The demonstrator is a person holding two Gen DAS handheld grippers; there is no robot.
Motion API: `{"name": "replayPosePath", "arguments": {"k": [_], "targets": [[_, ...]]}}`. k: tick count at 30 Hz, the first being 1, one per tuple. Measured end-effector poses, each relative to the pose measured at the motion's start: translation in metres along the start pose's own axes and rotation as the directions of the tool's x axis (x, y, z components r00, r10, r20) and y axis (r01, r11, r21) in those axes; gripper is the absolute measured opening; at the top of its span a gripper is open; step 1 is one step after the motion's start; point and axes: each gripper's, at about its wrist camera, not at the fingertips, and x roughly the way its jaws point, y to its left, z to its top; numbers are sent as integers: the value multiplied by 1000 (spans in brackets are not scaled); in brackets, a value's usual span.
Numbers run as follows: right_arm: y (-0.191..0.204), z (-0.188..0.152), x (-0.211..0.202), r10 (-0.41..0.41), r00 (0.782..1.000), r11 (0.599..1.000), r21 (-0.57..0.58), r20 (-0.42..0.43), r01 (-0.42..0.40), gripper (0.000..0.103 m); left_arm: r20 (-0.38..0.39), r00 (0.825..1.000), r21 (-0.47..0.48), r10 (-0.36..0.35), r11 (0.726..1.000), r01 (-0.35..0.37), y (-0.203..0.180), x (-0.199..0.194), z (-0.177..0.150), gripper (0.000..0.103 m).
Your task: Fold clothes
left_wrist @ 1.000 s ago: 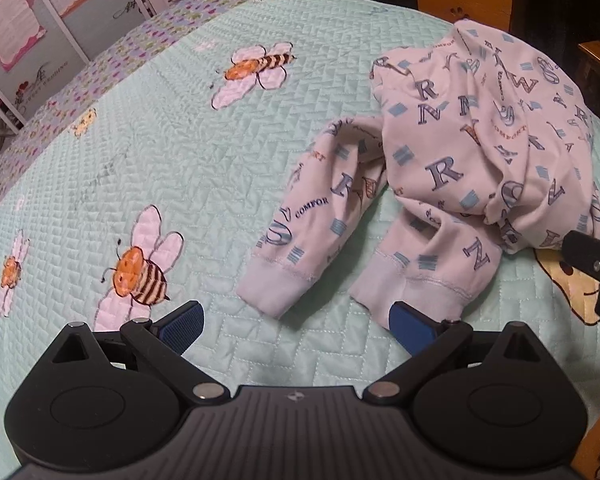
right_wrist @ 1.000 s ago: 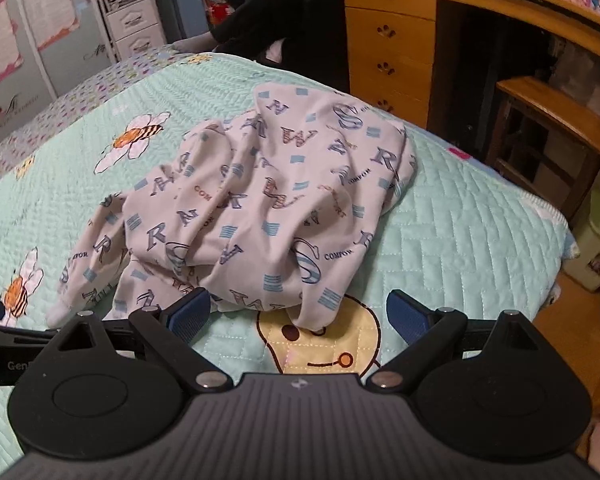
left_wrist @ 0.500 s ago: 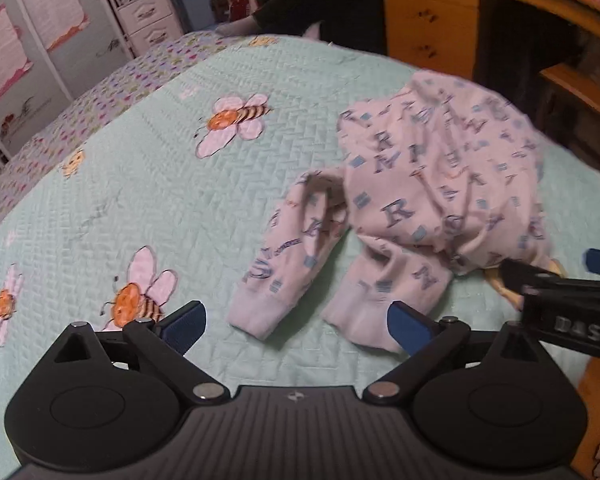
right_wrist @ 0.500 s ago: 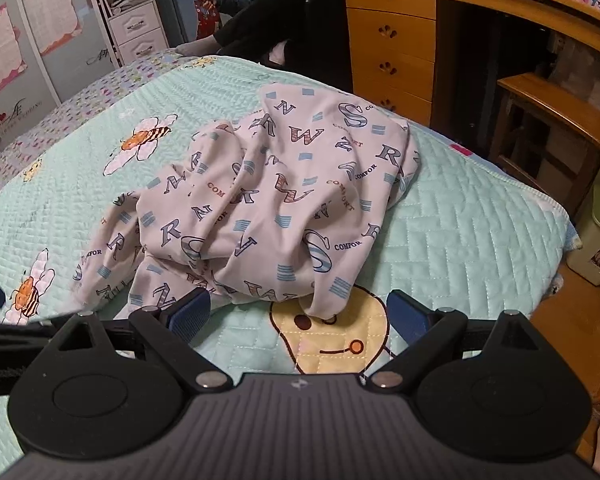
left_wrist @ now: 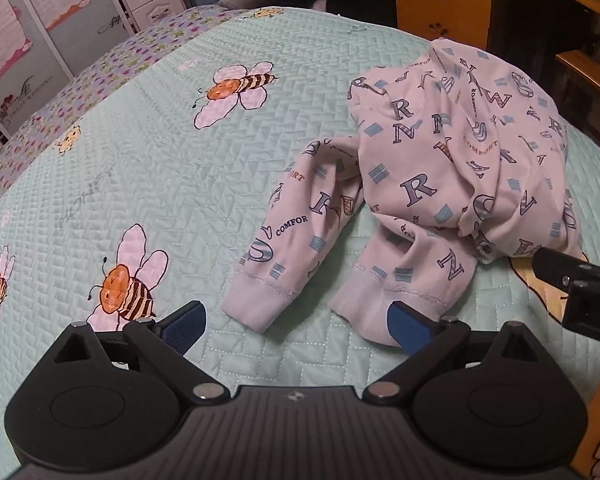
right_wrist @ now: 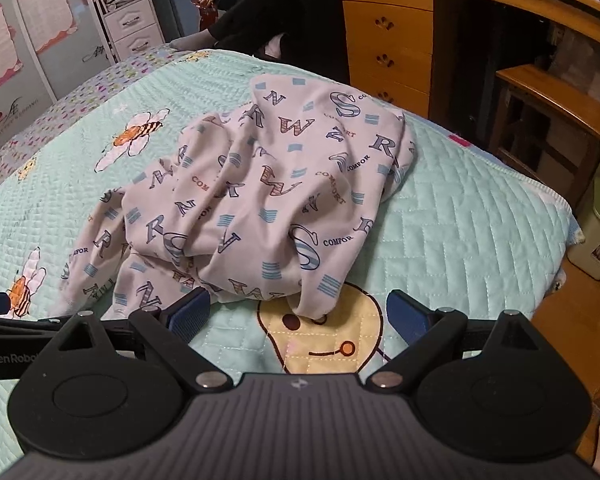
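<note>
A pale pink garment printed with blue letters (left_wrist: 440,168) lies crumpled on the mint quilted bed (left_wrist: 140,184), two ribbed cuffs pointing toward me. My left gripper (left_wrist: 296,322) is open and empty, just short of the cuffs, its right pad beside the right cuff (left_wrist: 364,304). The same garment (right_wrist: 268,200) fills the middle of the right wrist view. My right gripper (right_wrist: 298,314) is open and empty, low over the quilt (right_wrist: 460,224) at the garment's near hem. The right gripper's side (left_wrist: 580,284) shows at the left view's right edge.
The quilt carries bee prints (left_wrist: 236,88) and a yellow cartoon patch (right_wrist: 328,340). A wooden desk with drawers (right_wrist: 388,36) and a wooden stool (right_wrist: 556,120) stand right of the bed. A seated person (right_wrist: 260,12) and white cabinets (right_wrist: 132,28) are beyond it. The bed's right edge (right_wrist: 556,208) is close.
The left gripper has dropped back lower and nearer the cuffs after a brief lift. The right gripper has eased slightly closer to the garment's hem. The garment has not moved.
</note>
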Motion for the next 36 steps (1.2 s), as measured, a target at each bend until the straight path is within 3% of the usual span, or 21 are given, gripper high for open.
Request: {"name": "replayPosePath", "arguments": {"k": [7, 11, 15, 24, 25, 29, 33, 36], "targets": [[1, -3, 3, 33, 998, 999, -42, 59, -30, 94, 76, 997, 9, -22, 1000, 22, -3, 6, -2, 100], [2, -4, 11, 18, 993, 996, -95, 118, -7, 94, 127, 992, 55, -20, 998, 13, -14, 14, -2, 100], [-4, 2, 28, 43, 992, 994, -100, 117, -31, 94, 129, 992, 95, -14, 995, 2, -23, 30, 0, 100], [-17, 9, 48, 117, 986, 992, -52, 115, -112, 91, 116, 992, 11, -55, 998, 54, -5, 37, -1, 100], [-17, 8, 51, 122, 986, 992, -51, 111, -117, 89, 114, 991, 8, -67, 998, 67, -4, 36, -3, 100], [-15, 3, 54, 165, 980, 986, -53, 107, -160, 57, 131, 987, -42, -97, 994, 103, 7, 27, -5, 99], [-10, -3, 51, 174, 977, 983, -76, 125, -165, 48, 180, 972, -131, -149, 976, 174, 23, 12, -2, 99], [-16, -8, 50, 211, 968, 977, -34, 136, -208, 38, 204, 951, -194, -232, 943, 271, 31, 9, 4, 99]]}}
